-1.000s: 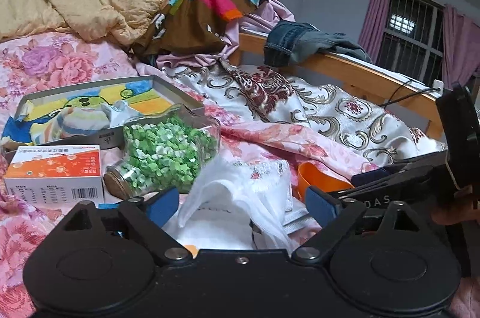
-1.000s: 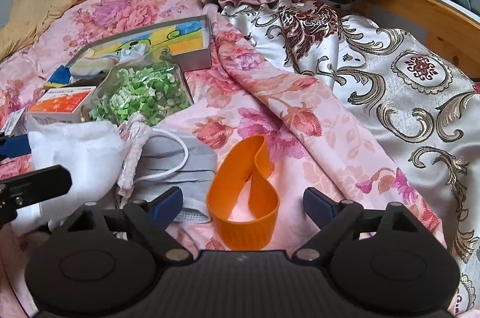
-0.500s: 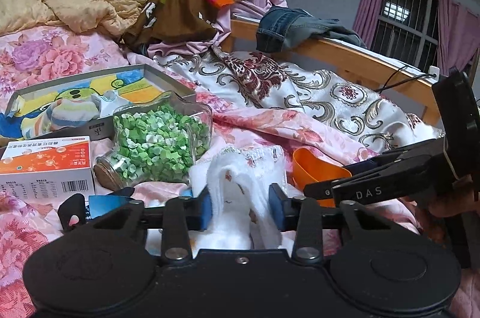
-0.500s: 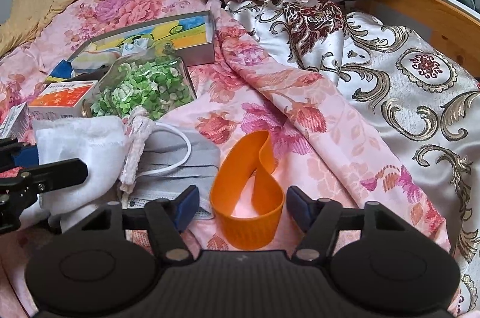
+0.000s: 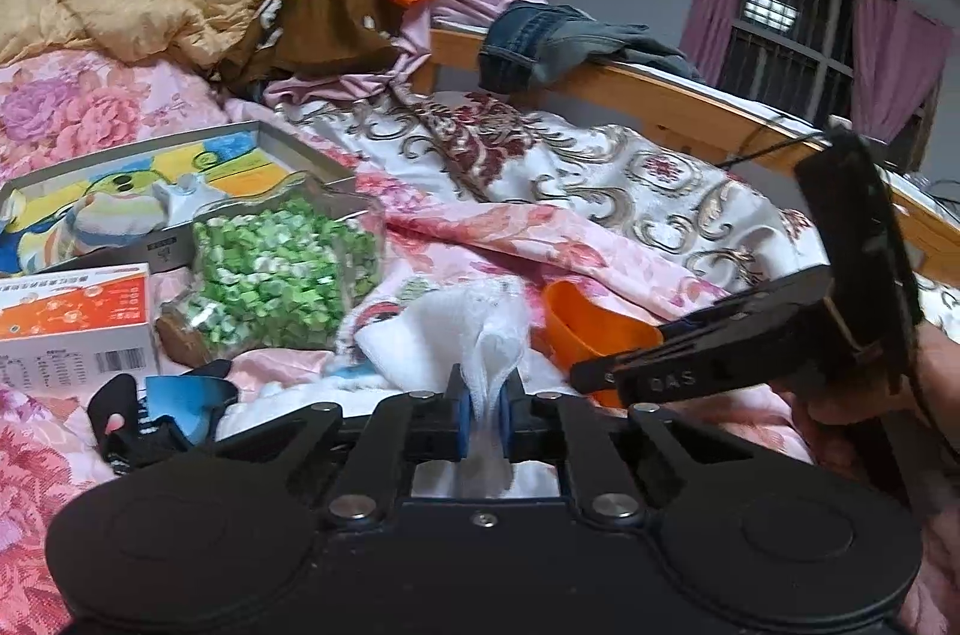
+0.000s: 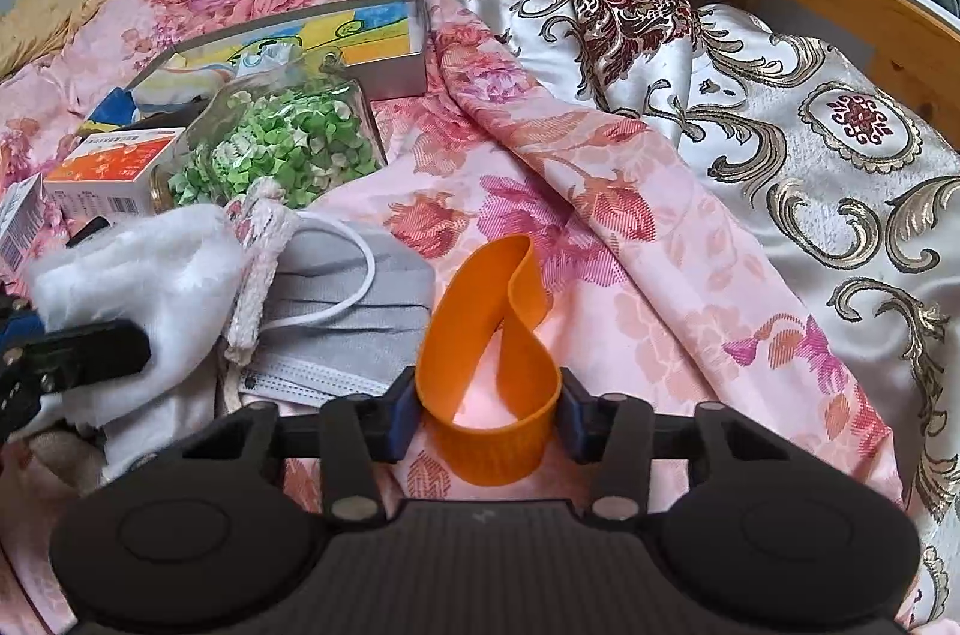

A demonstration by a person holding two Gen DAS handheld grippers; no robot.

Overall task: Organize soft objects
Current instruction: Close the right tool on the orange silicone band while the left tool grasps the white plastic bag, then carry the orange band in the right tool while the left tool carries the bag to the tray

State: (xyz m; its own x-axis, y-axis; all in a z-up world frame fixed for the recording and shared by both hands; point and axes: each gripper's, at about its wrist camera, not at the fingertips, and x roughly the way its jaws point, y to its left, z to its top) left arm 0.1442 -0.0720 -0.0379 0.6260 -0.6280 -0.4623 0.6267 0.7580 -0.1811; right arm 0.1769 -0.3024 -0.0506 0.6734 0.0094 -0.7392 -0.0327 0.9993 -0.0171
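My left gripper point(image 5: 483, 413) is shut on a fold of the white fluffy cloth point(image 5: 456, 329), pinched upright between the blue pads. That cloth point(image 6: 150, 275) lies at the left in the right wrist view, with a black left finger point(image 6: 90, 353) against it. My right gripper point(image 6: 487, 416) is closing on the orange band point(image 6: 480, 299), a looped strip on the pink floral sheet. Both pads touch the loop's near end from either side. From the left wrist view, the band point(image 5: 588, 329) shows beside the right gripper point(image 5: 585, 371).
A grey face mask point(image 6: 360, 311) lies between cloth and band. Behind stand a glass jar of green paper bits point(image 5: 282, 269), an orange-white carton point(image 5: 72, 317) and a cartoon-printed tin point(image 5: 150, 179). Jeans point(image 5: 552, 41) hang on the wooden bed rail. A blue-black clip point(image 5: 174, 401) lies at left.
Both grippers went from wide open to closed in: the left pinched the white cloth and raised a fold of it; the right's pads came in against the orange band.
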